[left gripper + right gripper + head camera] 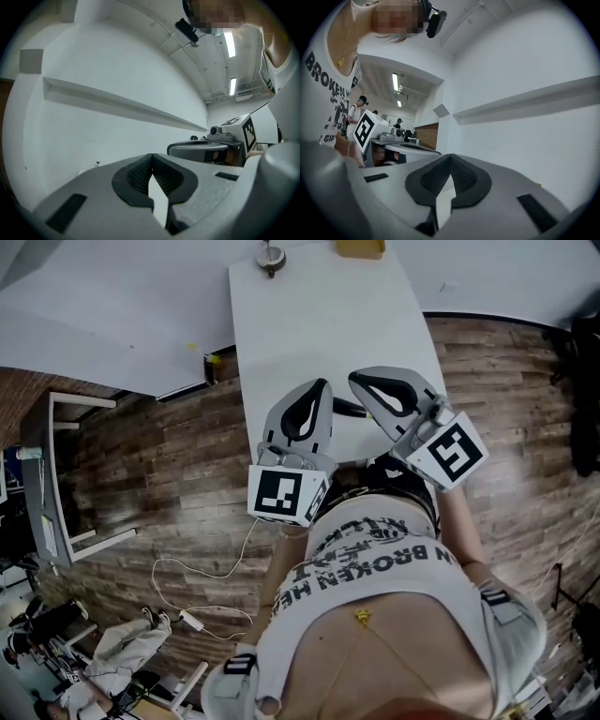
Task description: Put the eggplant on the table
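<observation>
In the head view, the left tongs (324, 384) and the right tongs (355, 379) are side by side over the near end of the white counter (319, 306), both pointing to its far end. Only a small round thing (270, 257) and a yellowish box (360, 247) stand there.

In the left gripper view, the left tongs are clenched on nothing.

In the right gripper view, the right tongs are also clenched and empty.

No view shows the eggplant, so its direction, its long axis and the nearer hand cannot be told.
</observation>
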Motion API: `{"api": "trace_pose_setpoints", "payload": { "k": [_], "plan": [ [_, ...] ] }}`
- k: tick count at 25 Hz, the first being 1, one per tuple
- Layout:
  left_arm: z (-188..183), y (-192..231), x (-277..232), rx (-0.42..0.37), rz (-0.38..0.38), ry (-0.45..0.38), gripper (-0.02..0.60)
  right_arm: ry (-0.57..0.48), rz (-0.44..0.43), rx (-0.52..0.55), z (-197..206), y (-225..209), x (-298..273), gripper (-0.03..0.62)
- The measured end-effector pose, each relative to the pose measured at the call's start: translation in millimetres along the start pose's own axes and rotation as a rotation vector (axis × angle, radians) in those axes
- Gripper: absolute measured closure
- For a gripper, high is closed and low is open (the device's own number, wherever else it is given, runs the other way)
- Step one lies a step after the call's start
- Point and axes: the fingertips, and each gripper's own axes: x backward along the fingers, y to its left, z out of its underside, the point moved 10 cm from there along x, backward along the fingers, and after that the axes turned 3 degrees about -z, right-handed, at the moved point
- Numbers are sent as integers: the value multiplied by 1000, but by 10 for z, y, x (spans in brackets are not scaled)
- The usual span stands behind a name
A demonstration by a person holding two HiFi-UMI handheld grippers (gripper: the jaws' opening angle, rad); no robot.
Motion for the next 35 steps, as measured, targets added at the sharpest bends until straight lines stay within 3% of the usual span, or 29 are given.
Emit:
{"api": "trace_pose_setpoints", "payload": {
  "k": [35],
  "plan": [
    [1, -104, 92, 0, 11, -2, 575, 7, 8, 8, -46, 39, 152, 586]
  ]
}}
